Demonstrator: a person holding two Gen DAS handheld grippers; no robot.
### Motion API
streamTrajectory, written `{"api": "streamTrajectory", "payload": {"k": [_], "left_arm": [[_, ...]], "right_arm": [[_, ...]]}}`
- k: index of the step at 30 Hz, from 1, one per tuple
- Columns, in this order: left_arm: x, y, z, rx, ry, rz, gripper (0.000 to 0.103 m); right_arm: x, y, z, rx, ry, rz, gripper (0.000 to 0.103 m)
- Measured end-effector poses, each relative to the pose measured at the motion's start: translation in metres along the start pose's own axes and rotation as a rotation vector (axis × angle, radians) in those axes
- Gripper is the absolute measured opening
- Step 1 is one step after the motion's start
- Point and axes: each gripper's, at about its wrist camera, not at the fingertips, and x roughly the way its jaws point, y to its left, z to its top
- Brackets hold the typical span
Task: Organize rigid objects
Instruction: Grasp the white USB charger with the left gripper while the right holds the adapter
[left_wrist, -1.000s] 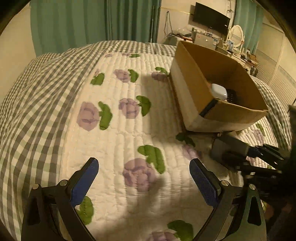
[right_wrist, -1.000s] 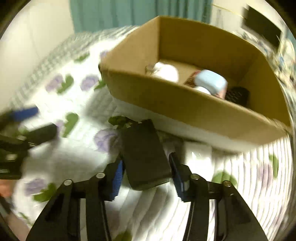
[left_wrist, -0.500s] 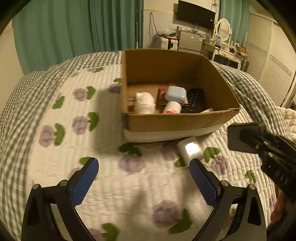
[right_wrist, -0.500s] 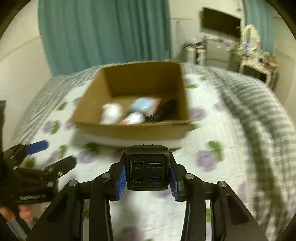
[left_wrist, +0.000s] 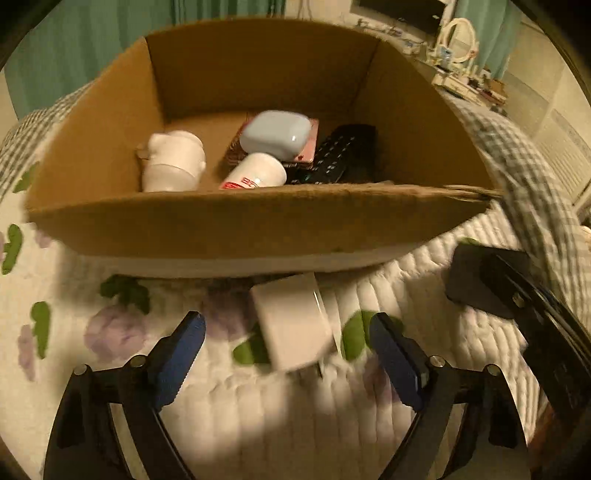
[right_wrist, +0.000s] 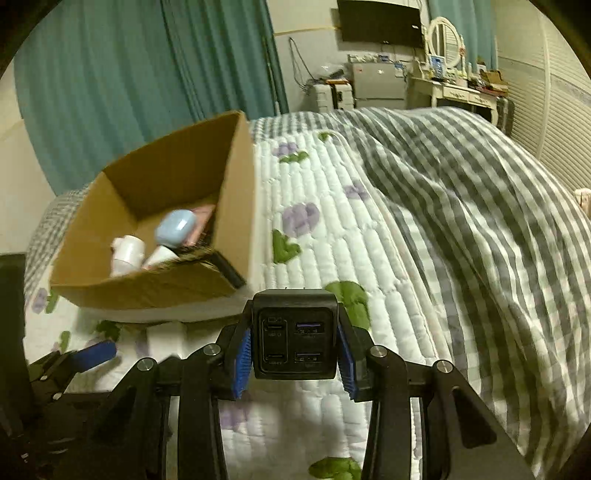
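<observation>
A cardboard box (left_wrist: 240, 225) (right_wrist: 162, 291) stands on the quilted bed. It holds a white plug adapter (left_wrist: 173, 162), a light blue case (left_wrist: 275, 133), a white bottle with red print (left_wrist: 258, 175), a pink box and a black remote (left_wrist: 340, 155). A white rectangular block (left_wrist: 291, 325) lies on the quilt in front of the box. My left gripper (left_wrist: 288, 354) is open, just short of the block, one finger to each side. My right gripper (right_wrist: 295, 350) is shut on a black USB charger (right_wrist: 295, 334), held above the quilt right of the box; it also shows in the left wrist view (left_wrist: 487, 280).
The floral quilt (right_wrist: 332, 240) covers the bed's middle, with a grey checked blanket (right_wrist: 480, 221) bunched on the right. Teal curtains (right_wrist: 147, 74), a TV and a dressing table stand behind the bed. My left gripper shows at the right wrist view's lower left (right_wrist: 74, 362).
My left gripper has moved in close to the box and the white block. My right gripper, still holding the charger, has swung to the right of the box.
</observation>
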Motion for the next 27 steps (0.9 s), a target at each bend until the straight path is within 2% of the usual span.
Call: {"api": "streamTrajectory", "payload": {"k": [2,4,6,7,10,15,20,23,27], "left_arm": [[0.012,-0.003,0.001,-0.011,0.027,0.020,0.069],[0.019,-0.008,-0.001,0.011,0.032,0.045,0.068],[0.015,-0.012,-0.002,0.042,0.013,0.050,0.059],[0.013,-0.012,-0.002,0.046,0.010,0.045,0.048],[0.003,-0.008,-0.005,0.052,0.014,-0.004,0.045],[-0.035,-0.005,-0.016,0.090,-0.018,-0.034,0.043],[-0.082,0.007,-0.027,0.091,-0.042,-0.032,0.042],[-0.112,0.021,-0.024,0.074,-0.085,-0.076,0.042],[-0.155,0.033,-0.011,0.080,-0.164,-0.070,0.042]], "right_arm": [[0.004,-0.006,-0.003,0.028,0.012,0.004,0.038],[0.004,-0.012,-0.003,0.055,0.008,0.022,0.038],[0.002,-0.012,-0.002,0.061,0.006,0.019,0.038],[0.001,-0.011,-0.002,0.057,0.002,0.014,0.038],[-0.003,-0.008,-0.002,0.039,-0.012,0.006,0.038],[-0.017,0.004,-0.003,-0.008,-0.033,-0.008,0.038],[-0.049,0.016,0.000,-0.040,-0.053,0.006,0.038],[-0.078,0.026,0.006,-0.066,-0.092,0.017,0.038],[-0.117,0.039,0.021,-0.099,-0.146,0.066,0.038]]}}
